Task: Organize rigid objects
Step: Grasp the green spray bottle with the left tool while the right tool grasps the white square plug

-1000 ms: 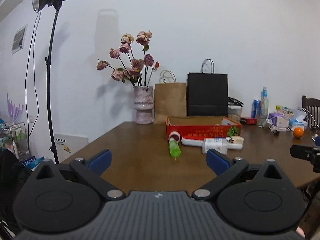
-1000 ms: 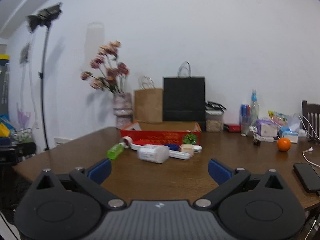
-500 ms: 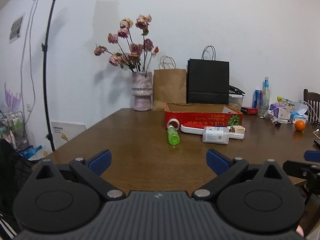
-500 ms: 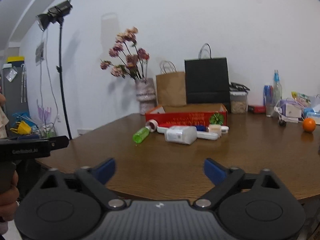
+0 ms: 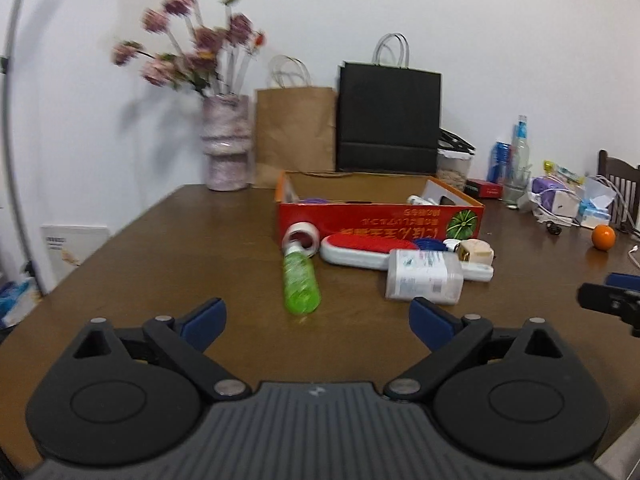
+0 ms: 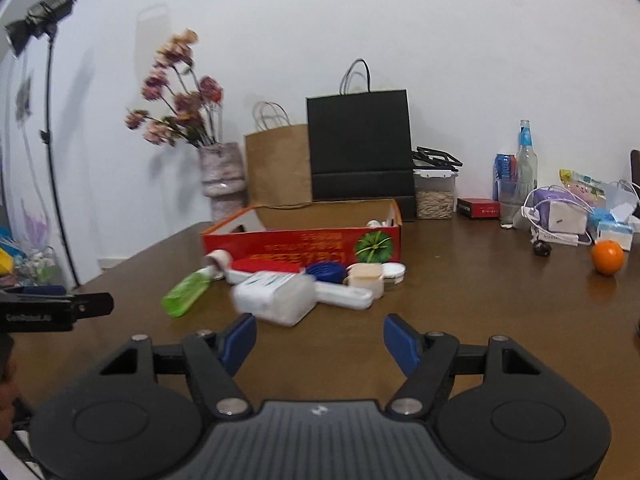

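Observation:
A red cardboard box (image 5: 380,220) (image 6: 304,240) stands open on the brown table (image 5: 160,260). In front of it lie a green bottle (image 5: 301,283) (image 6: 186,294), a tape roll (image 5: 301,237), a white and red brush (image 5: 360,249), a clear white-labelled bottle (image 5: 424,276) (image 6: 276,297), a blue lid (image 6: 325,271) and a small beige box (image 5: 476,251) (image 6: 364,276). My left gripper (image 5: 318,322) is open and empty, just short of the green bottle. My right gripper (image 6: 320,340) is open and empty, just short of the white-labelled bottle.
A vase of flowers (image 5: 226,148), a brown paper bag (image 5: 294,136) and a black bag (image 5: 388,116) stand behind the box. An orange (image 5: 603,237) (image 6: 607,257), bottles (image 6: 524,168) and clutter sit at the right. A light stand (image 6: 52,120) is at the left.
Both grippers have moved forward over the table toward the objects in front of the box, which now look larger and nearer. Both stay open.

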A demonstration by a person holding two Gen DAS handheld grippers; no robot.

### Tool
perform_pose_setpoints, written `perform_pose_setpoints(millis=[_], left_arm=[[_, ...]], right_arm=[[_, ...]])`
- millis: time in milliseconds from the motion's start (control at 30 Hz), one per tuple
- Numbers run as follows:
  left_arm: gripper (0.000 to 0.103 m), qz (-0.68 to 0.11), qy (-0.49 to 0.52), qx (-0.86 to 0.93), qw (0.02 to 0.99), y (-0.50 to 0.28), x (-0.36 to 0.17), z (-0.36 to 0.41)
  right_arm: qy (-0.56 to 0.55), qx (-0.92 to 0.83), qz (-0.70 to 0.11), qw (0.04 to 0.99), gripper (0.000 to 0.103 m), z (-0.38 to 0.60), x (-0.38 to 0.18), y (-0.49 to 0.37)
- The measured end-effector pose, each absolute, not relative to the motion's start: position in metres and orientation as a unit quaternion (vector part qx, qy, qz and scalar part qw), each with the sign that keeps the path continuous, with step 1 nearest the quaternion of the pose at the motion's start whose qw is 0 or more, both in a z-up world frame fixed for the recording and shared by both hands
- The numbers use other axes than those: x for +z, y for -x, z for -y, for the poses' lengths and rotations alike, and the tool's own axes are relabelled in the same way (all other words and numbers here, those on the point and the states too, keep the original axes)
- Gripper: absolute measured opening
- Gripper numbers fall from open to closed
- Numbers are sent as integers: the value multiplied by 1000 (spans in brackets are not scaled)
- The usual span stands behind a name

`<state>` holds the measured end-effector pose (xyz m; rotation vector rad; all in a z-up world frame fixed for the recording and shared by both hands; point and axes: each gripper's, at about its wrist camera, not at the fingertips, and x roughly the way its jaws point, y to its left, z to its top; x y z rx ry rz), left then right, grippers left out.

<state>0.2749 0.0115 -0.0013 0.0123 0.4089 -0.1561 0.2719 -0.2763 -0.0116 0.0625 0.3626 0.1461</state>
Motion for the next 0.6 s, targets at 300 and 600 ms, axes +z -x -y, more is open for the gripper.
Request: perform_pose_setpoints(millis=[300,600], left_arm=[[82,-282,-27,-74,956,-422,-22,-4],[53,-327,-33,-75,942,-471,-49,-5]], right_arm=[[-24,47,-244,968,70,286,-31,-427],[-5,58,-285,957,50,284,-52,-490]])
